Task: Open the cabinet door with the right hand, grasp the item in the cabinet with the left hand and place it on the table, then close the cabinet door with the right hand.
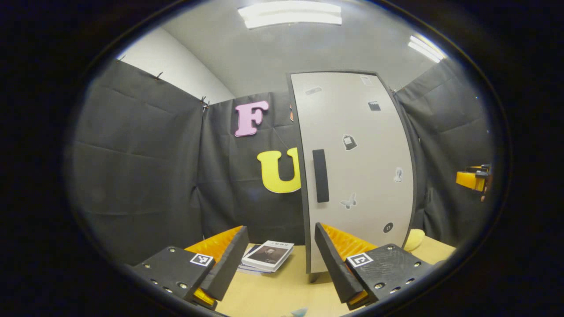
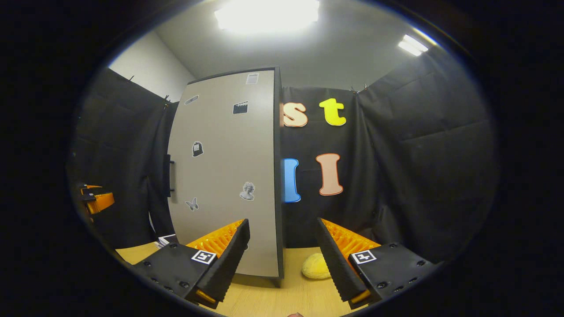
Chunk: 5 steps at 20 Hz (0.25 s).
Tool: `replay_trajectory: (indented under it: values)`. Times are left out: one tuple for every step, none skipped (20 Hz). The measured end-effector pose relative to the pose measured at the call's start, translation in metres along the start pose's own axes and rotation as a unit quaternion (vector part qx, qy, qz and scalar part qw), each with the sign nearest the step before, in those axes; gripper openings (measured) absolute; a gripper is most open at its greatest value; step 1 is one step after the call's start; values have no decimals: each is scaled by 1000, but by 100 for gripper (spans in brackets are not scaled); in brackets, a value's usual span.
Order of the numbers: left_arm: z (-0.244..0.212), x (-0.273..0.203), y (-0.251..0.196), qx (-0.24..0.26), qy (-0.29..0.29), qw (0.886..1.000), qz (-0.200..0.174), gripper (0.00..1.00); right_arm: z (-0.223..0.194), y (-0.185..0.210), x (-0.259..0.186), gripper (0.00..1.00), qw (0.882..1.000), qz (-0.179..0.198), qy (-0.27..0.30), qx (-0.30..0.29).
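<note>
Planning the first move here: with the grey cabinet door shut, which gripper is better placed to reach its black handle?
Left: the black handle on the grey cabinet door sits nearly centred above the open left gripper; the right gripper sees it edge-on, off left.

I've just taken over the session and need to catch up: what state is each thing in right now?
cabinet door: closed, handle untouched
left gripper: open, holding nothing
right gripper: open, holding nothing, away from the handle
books: stacked flat on the table, left of the cabinet
yellow round item: resting on the table, right of the cabinet
</note>
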<state>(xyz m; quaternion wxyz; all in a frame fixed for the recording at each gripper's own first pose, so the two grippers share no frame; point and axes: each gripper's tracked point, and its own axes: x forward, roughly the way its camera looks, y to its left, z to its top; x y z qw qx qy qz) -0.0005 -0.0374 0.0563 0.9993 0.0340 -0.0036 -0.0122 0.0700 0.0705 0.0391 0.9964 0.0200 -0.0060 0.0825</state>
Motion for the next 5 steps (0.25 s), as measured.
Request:
replay_trajectory:
  values:
    - [-1,-1,2,0,0,1000,1,92,1,0,-1,95,1000,-1,-2,1]
    - [-3,-2,4,0,0,1000,2,94,3,-1,-1,95,1000,-3,-4,-1]
    - [-4,-3,5,-1,0,1000,2,92,5,-1,-1,95,1000,-5,-6,-3]
    - [-5,-2,6,-3,0,1000,2,92,6,-2,-2,95,1000,-7,-8,-5]
    - [-5,-3,6,-3,0,1000,2,92,8,-2,-4,95,1000,-9,-11,-5]
